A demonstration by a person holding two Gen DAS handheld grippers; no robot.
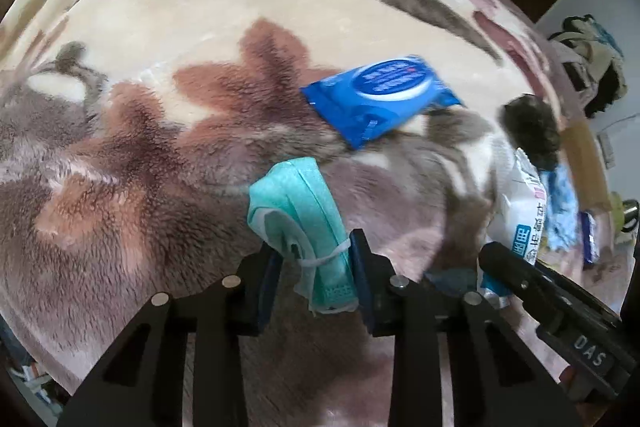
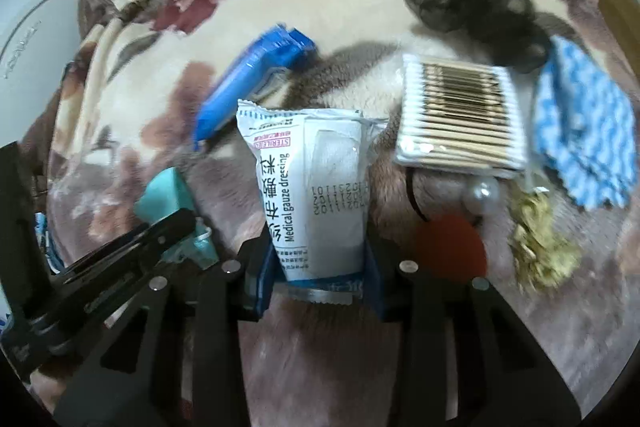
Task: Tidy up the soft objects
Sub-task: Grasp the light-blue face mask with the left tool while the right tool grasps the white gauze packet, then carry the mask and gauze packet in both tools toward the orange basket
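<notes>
Both claws clamped: left claw (image 1: 316, 263) pinching teal mask (image 1: 298, 223); right claw (image 2: 320, 267) gripping gauze packet (image 2: 316, 187).

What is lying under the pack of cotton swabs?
A black hair tie with a pearl pokes out from beneath the cotton swab pack, on the floral blanket. The rest of the tie is covered.

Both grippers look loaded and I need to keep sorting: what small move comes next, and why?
Probably set the face mask down on bare blanket left of the blue wipes pack. The left gripper is shut on it, and the right gripper is shut on the gauze packet.
</notes>
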